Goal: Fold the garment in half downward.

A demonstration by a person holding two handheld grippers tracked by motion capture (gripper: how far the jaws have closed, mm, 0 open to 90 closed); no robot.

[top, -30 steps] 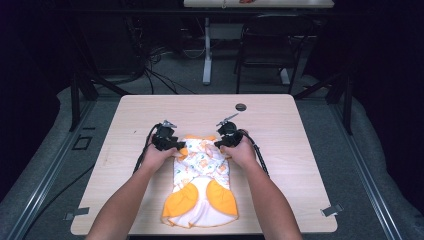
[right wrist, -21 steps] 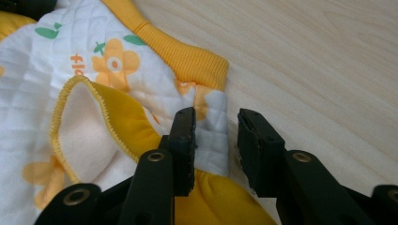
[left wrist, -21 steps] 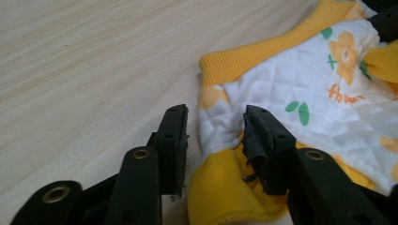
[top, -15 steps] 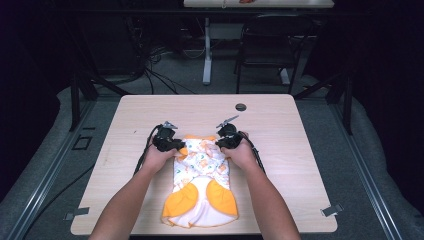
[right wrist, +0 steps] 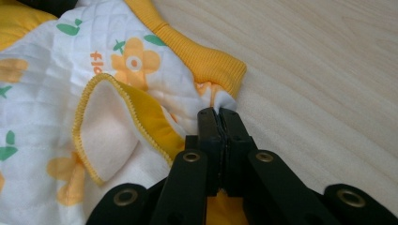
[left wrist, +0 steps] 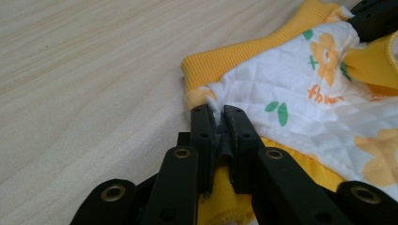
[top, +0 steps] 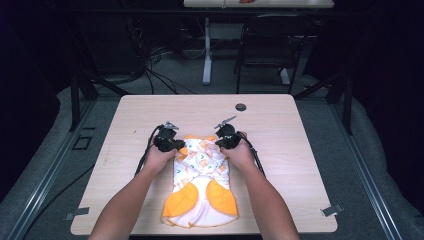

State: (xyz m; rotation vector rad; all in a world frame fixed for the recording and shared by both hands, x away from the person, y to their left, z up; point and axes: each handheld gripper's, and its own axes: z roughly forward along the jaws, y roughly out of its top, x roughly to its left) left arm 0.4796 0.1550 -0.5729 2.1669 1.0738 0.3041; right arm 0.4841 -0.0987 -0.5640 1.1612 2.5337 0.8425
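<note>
A small quilted garment [top: 201, 180], white with orange flowers and yellow ribbed trim, is laid flat on the near half of the wooden table [top: 300, 150], its two rounded yellow pieces toward the near edge. Its far end is held at both corners. The left gripper [top: 176, 145] is seen at the garment's far left corner, and in the left gripper view its jaws are pressed together on a pinch of white quilted fabric just beside the yellow ribbed band [left wrist: 234, 61]. The right gripper [top: 220, 144] is seen at the far right corner; in the right gripper view its jaws are closed tight on a fold of the same cloth, next to the ribbed band's end, with a turned-over flap [right wrist: 110, 133] showing a pale lining and yellow edge to their left. Both grippers are carried low, at the table surface. A small dark round hole [top: 241, 107] is seen in the table top farther back, well apart from the garment.
</note>
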